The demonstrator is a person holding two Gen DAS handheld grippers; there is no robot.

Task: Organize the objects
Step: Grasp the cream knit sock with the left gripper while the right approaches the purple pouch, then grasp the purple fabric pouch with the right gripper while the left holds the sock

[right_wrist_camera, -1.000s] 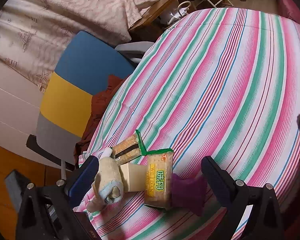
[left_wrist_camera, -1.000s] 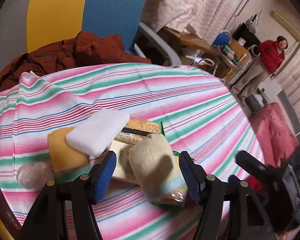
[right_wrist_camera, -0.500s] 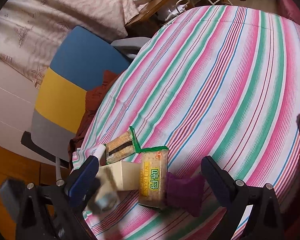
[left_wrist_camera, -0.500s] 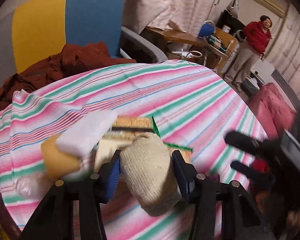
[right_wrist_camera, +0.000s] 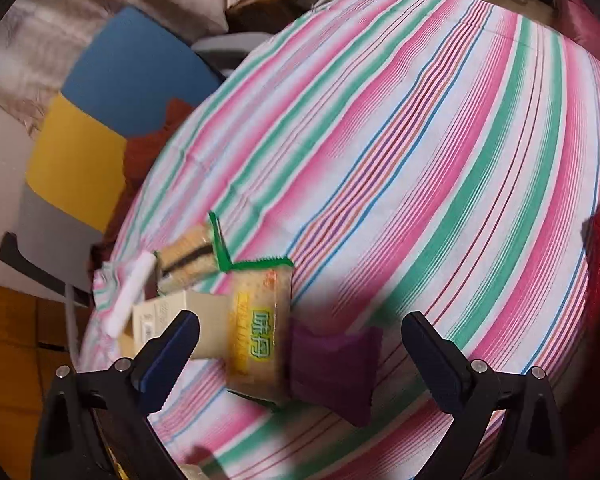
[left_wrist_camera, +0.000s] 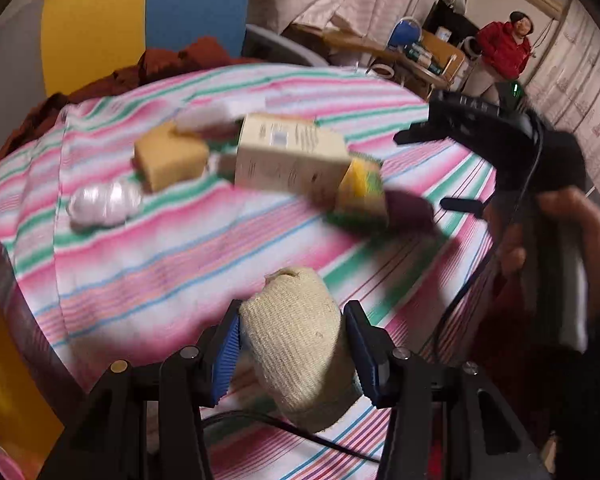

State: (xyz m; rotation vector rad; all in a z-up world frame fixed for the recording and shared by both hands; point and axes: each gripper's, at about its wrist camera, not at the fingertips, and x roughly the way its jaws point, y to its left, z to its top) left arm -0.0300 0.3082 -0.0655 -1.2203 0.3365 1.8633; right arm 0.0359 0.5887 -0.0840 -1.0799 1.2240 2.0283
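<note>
beige knit roll [left_wrist_camera: 296, 344] | clamped between blue fingers [left_wrist_camera: 228, 344] | above tablecloth

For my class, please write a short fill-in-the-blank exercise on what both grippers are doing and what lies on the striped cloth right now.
1. The left gripper is shut on a rolled beige ____.
2. The right gripper has its jaws ____ and holds nothing.
3. The purple pouch lies touching the cracker packet on the ____ tablecloth.
4. The cream box lies beside a ____ sponge.

Missing words: sock; open; striped; yellow

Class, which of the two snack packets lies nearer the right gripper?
The yellow cracker packet, just ahead of the right gripper; the brown sandwich-biscuit packet lies farther back.
</note>
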